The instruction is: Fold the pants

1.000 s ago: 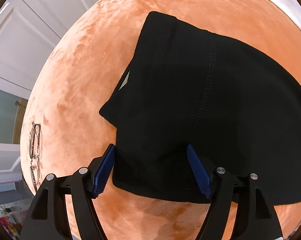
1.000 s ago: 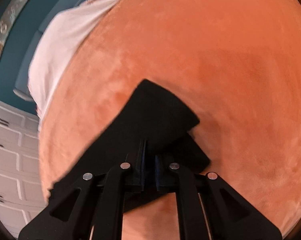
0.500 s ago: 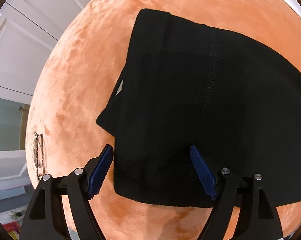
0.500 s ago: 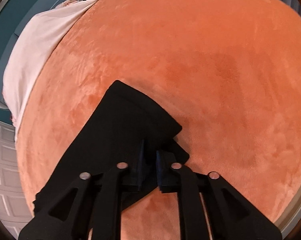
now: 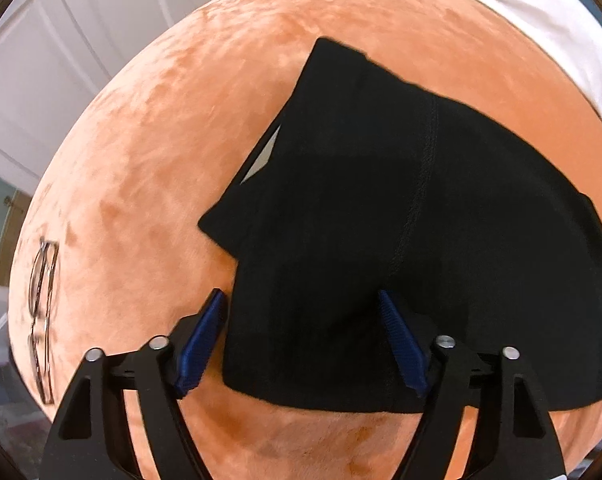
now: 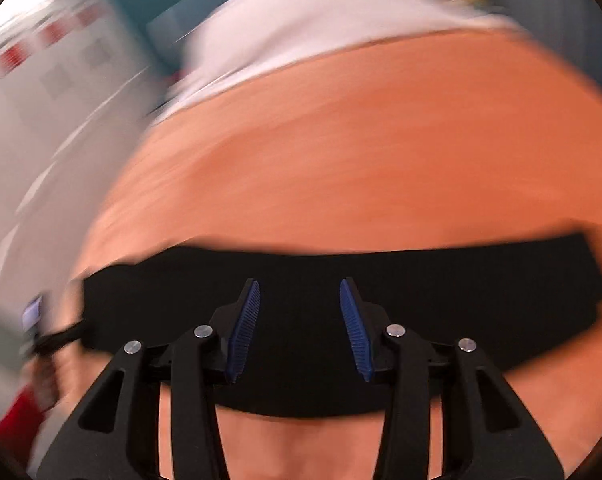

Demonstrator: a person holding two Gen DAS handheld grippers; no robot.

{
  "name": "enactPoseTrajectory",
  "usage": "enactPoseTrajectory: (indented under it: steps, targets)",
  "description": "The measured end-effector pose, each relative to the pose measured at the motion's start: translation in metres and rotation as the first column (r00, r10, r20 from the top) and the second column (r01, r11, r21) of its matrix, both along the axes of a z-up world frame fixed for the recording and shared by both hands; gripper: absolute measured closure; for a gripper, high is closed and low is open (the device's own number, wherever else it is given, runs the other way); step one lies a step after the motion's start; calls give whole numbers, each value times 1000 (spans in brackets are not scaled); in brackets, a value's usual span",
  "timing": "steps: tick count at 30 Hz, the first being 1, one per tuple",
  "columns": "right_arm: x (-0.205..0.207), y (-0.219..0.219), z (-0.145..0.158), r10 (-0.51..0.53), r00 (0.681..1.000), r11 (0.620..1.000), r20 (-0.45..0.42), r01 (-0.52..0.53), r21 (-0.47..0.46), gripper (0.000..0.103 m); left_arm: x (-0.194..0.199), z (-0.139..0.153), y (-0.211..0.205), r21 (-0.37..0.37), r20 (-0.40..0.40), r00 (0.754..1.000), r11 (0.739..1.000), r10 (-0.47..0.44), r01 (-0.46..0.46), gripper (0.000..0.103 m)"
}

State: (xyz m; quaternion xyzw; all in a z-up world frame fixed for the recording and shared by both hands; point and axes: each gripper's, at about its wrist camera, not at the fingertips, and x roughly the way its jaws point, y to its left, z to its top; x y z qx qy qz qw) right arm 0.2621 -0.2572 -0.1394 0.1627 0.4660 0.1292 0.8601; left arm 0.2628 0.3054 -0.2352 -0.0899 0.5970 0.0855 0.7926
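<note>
The black pants (image 5: 401, 232) lie folded flat on the orange plush blanket (image 5: 161, 160). A small white tag (image 5: 267, 156) peeks out at their left edge. My left gripper (image 5: 301, 340) is open, its blue pads either side of the pants' near corner, holding nothing. In the blurred right wrist view the pants (image 6: 441, 300) show as a wide dark band. My right gripper (image 6: 299, 328) is open just above their near edge, holding nothing.
A pair of glasses (image 5: 43, 312) lies on the blanket's left edge. A white sheet (image 5: 541, 20) covers the far right of the bed, also in the right wrist view (image 6: 321, 32). White panelled doors (image 5: 41, 60) stand to the left.
My right gripper let go of the pants, opened and swung round fast, blurring its view. The left gripper stayed open over the near corner and shifted slightly.
</note>
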Motion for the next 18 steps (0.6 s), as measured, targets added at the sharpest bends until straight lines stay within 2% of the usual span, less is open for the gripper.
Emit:
enactPoseTrajectory:
  steps: [2, 3, 6, 8, 10, 11, 13, 14, 15, 16, 17, 18]
  targets:
    - [44, 59, -12, 117, 992, 993, -37, -117, -2, 62, 0, 5, -2, 11, 22, 999, 1000, -27, 26, 50]
    - [65, 83, -19, 143, 988, 989, -54, -144, -15, 62, 12, 8, 8, 9, 25, 999, 999, -41, 41, 52]
    - [120, 127, -47, 151, 979, 987, -137, -157, -31, 62, 20, 10, 27, -68, -4, 998, 996, -62, 61, 52]
    - [140, 143, -61, 146, 973, 988, -180, -153, -26, 62, 13, 20, 42, -109, 24, 998, 992, -57, 60, 51]
    - [150, 159, -74, 170, 963, 980, -210, -187, -67, 62, 2, 28, 55, -177, 54, 997, 983, -49, 58, 35]
    - [157, 168, -79, 169, 960, 977, -223, -193, -87, 62, -5, 29, 66, -217, 60, 998, 976, -19, 32, 24]
    - [167, 176, -89, 181, 952, 970, -245, -215, -117, 61, -11, 26, 76, -244, 63, 998, 970, 6, 10, 23]
    - [169, 183, -95, 188, 951, 962, -246, -229, -150, 63, -10, 17, 81, -255, 37, 999, 967, 17, -7, 23]
    - [170, 190, -97, 199, 949, 955, -244, -243, -167, 65, -4, 10, 84, -261, 13, 1000, 965, 20, -16, 25]
    - [169, 198, -98, 225, 944, 943, -240, -273, -189, 75, -2, -1, 83, -256, -22, 1000, 966, 22, -27, 27]
    - [167, 199, -97, 238, 941, 937, -242, -288, -198, 82, 3, -7, 81, -233, -24, 999, 972, 21, -26, 32]
    - [166, 203, -94, 247, 940, 931, -237, -298, -212, 90, 6, -4, 77, -210, -4, 1000, 978, 3, -4, 59]
